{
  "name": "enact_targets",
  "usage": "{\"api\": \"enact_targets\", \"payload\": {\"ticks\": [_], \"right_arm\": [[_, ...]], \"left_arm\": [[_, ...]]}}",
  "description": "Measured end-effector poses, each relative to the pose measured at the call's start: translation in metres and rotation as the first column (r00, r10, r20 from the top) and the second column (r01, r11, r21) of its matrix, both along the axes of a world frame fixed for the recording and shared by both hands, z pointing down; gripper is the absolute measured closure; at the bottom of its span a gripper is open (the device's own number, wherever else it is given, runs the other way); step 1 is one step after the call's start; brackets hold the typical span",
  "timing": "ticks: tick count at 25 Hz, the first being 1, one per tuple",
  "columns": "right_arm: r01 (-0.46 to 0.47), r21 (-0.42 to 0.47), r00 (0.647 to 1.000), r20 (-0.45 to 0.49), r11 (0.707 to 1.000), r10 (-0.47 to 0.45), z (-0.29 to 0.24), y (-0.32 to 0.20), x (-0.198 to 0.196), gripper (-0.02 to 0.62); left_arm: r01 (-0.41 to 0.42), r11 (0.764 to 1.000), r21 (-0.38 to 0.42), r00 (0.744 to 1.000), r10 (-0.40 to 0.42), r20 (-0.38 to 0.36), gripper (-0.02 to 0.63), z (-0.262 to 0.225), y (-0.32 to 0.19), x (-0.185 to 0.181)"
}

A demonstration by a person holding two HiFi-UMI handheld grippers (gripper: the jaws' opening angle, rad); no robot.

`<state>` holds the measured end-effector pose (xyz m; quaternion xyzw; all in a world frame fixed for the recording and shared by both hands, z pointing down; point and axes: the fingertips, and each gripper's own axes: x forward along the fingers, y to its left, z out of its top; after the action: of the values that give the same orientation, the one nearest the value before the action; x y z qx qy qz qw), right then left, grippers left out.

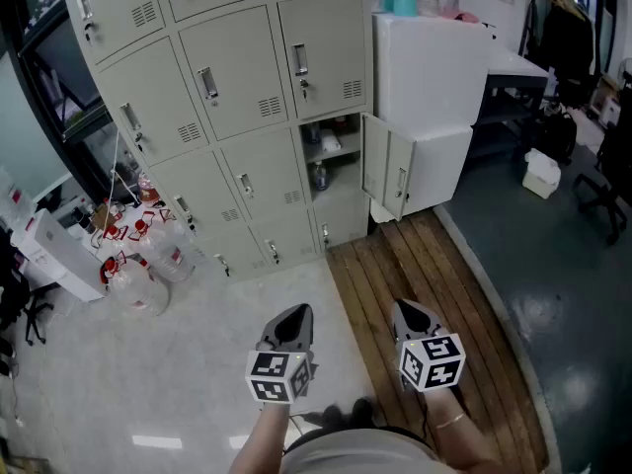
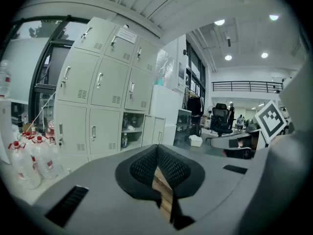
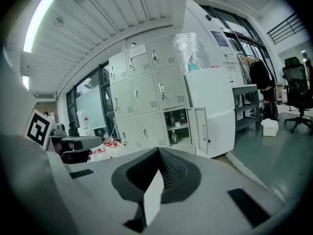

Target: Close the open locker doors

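A bank of beige lockers (image 1: 227, 97) stands ahead of me. One lower compartment (image 1: 331, 156) in the right column is open, with bottles on its shelves, and its door (image 1: 387, 174) swings out to the right. The same open compartment (image 2: 128, 131) shows in the left gripper view, and the door (image 3: 201, 130) shows in the right gripper view. My left gripper (image 1: 294, 316) (image 2: 157, 148) and right gripper (image 1: 407, 312) (image 3: 159, 151) hover side by side well short of the lockers. Both point toward them, shut and holding nothing.
Several red-capped water jugs (image 1: 148, 255) stand on the floor left of the lockers. A tall white cabinet (image 1: 430, 97) sits right behind the open door. Wooden planking (image 1: 425, 294) runs under my right gripper. A white bin (image 1: 541, 174) and an office chair (image 1: 607, 181) are at right.
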<state>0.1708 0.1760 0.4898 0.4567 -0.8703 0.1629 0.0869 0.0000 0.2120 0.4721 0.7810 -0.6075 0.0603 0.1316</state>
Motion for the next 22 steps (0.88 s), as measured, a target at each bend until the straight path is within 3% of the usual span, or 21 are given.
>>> {"api": "enact_targets", "payload": {"ticks": [14,22], "right_arm": [[0.046,-0.006,0.997,0.056,0.999,-0.046,0.003,-0.046,-0.011,0.591],[0.045,-0.013,0.996,0.074,0.999,-0.044,0.01,-0.127,-0.047,0.588]], "left_arm": [[0.038,0.999,0.009,0.999,-0.038,0.013,0.586,0.003,-0.035,-0.005],[0.039,0.999,-0.008,0.999,-0.039,-0.008,0.586,0.019,-0.119,-0.036]]}}
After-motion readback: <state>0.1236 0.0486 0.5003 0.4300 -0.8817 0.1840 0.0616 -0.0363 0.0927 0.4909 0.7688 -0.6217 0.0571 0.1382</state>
